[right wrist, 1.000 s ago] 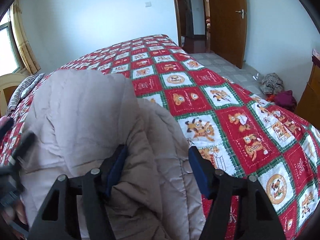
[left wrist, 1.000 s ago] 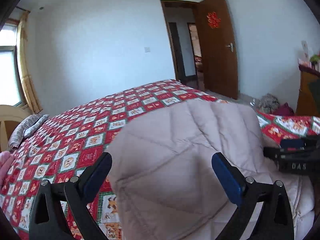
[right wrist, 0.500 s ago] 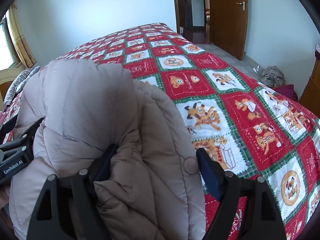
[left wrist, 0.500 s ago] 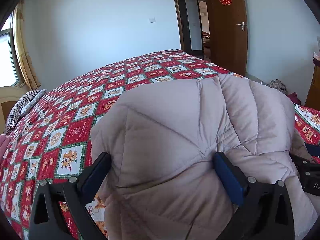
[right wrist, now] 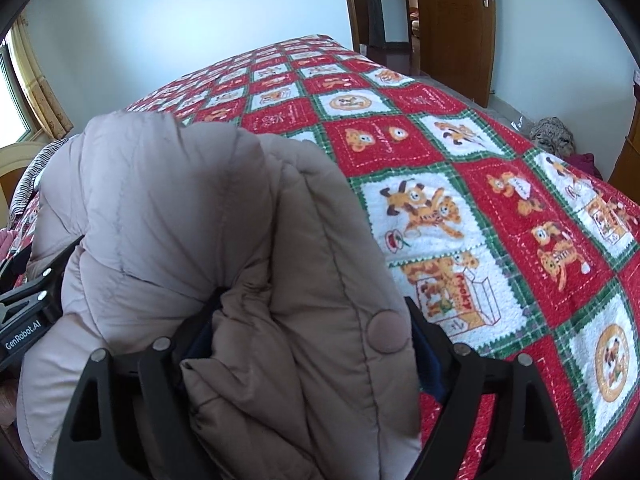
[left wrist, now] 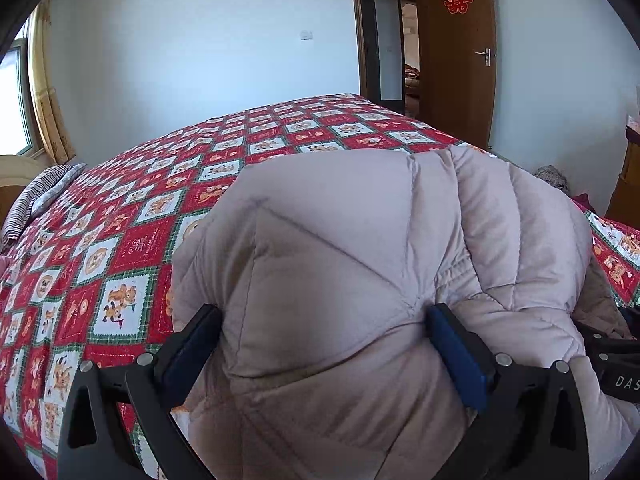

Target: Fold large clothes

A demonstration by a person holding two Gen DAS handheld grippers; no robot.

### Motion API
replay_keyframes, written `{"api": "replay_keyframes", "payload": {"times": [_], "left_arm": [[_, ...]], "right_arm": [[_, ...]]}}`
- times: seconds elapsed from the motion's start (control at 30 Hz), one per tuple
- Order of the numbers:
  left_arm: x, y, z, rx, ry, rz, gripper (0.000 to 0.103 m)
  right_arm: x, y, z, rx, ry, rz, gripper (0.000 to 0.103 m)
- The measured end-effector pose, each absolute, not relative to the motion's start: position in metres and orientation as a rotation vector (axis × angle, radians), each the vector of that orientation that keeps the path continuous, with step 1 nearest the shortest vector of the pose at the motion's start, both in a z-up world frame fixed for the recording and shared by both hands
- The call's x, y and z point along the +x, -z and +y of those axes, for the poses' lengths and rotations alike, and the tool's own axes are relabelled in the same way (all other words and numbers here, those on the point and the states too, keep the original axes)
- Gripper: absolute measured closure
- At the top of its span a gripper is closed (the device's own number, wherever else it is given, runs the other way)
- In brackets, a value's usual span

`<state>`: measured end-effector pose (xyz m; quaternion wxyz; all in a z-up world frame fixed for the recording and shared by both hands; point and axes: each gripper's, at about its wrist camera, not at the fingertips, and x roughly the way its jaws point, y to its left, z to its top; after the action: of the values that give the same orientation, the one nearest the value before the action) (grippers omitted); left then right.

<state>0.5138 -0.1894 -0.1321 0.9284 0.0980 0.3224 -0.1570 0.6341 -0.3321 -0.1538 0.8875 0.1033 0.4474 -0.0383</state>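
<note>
- Here, a beige quilted down jacket is bunched above a bed spread with a red-and-white cartoon-print blanket, gripped from two sides.
- The left gripper has a thick puffed panel filling the gap between its blue-padded fingers, which look pressed into the fabric on both sides.
- The right gripper is clamped on a bundle of layered hem with a snap button showing beside its right-hand finger; the jacket hides most of its pads.
- Progress, judged from the shapes: a fold seems to be under way, with one part doubled over, but the garment is a rounded heap, not a flat packet. Laying it down and squaring it appear to remain.
- Room: the blanket runs open ahead and to the right, far enough to set the jacket down.
- Edges: the bed's right side drops toward the tiled floor, where a small clothes pile sits near a wooden door; a striped pillow lies at the left.
</note>
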Motion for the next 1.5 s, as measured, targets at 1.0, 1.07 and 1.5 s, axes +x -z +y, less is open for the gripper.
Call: {"api": "replay_keyframes", "payload": {"times": [1.0, 1.07, 1.5], "left_arm": [[0.5188, 0.1375, -0.1875, 0.192, 0.327, 0.673, 0.001], [0.5188, 0.1377, -0.1874, 0.194, 0.326, 0.673, 0.001], [0.5173, 0.1384, -0.19, 0.209, 0.315, 0.668, 0.001]], "right_arm": [[0.6333, 0.1575, -0.3316, 0.216, 0.088, 0.918, 0.017], [0.6328, 0.1572, -0.3312, 0.217, 0.088, 0.917, 0.017], [0.6319, 0.1574, -0.3319, 0.228, 0.085, 0.911, 0.017]]}}
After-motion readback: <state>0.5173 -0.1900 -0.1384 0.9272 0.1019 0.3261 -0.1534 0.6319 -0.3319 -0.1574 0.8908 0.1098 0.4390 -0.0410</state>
